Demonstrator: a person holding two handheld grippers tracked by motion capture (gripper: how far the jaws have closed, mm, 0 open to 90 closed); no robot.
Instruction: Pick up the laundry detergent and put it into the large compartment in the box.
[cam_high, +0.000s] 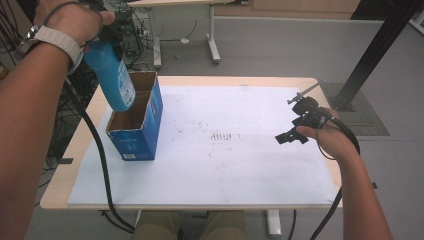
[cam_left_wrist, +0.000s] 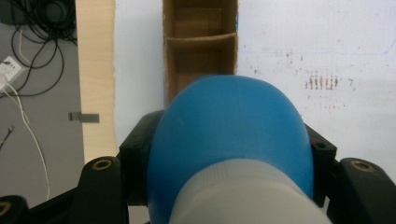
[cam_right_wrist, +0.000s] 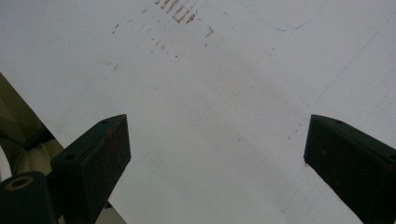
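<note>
White sheeting (cam_high: 240, 150) covers most of a light wooden table (cam_high: 70, 165) standing on a grey floor, with faint brown marks near the sheet's middle. Toward the table's left edge stands an open blue carton (cam_high: 136, 131), its cardboard interior split by a divider into compartments. The left gripper (cam_high: 111, 31) is clamped on the neck end of a blue bottle (cam_high: 112, 77), the jaws pressing either side just below the white cap (cam_left_wrist: 243, 196); the bottle hangs base-down and slightly tilted, its bottom at the carton's mouth, apparently so that it can be lowered into a compartment. Which compartment it will enter cannot be told. The right gripper (cam_high: 290, 136) hovers near the table's right edge, well apart from the carton, its jaws spread wide with nothing between them, seemingly kept clear of the work.
</note>
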